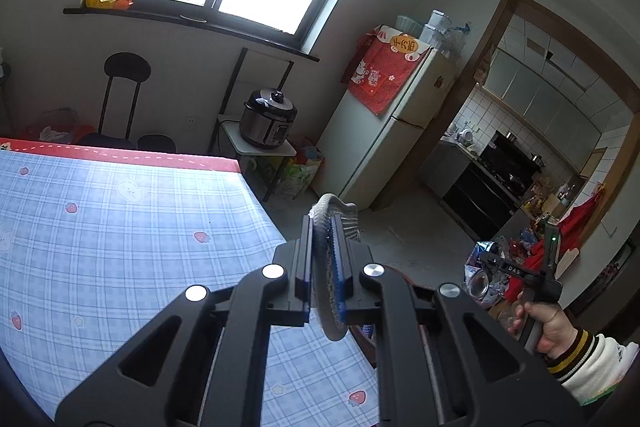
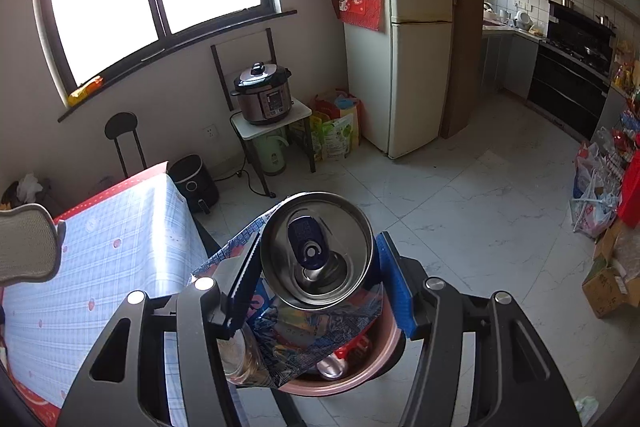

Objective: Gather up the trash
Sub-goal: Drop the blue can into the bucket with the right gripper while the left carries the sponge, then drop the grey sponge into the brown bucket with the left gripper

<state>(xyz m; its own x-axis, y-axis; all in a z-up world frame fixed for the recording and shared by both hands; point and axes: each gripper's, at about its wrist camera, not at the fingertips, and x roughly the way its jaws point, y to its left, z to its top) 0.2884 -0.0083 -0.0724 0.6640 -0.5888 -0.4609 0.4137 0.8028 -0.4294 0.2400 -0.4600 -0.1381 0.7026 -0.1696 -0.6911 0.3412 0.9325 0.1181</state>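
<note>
My left gripper is shut on a flat grey mesh piece, shaped like an insole, and holds it on edge over the table corner. That grey piece also shows at the left edge of the right wrist view. My right gripper is shut on an opened silver drink can together with a crinkled blue snack wrapper. Right below them stands a pink bin with a red can inside. In the left wrist view a hand carries the right gripper low at the right.
A table with a blue checked cloth lies to the left. Behind it are a black stool, an air fryer on the floor, a pressure cooker on a small stand and a fridge. Bags and boxes line the right wall.
</note>
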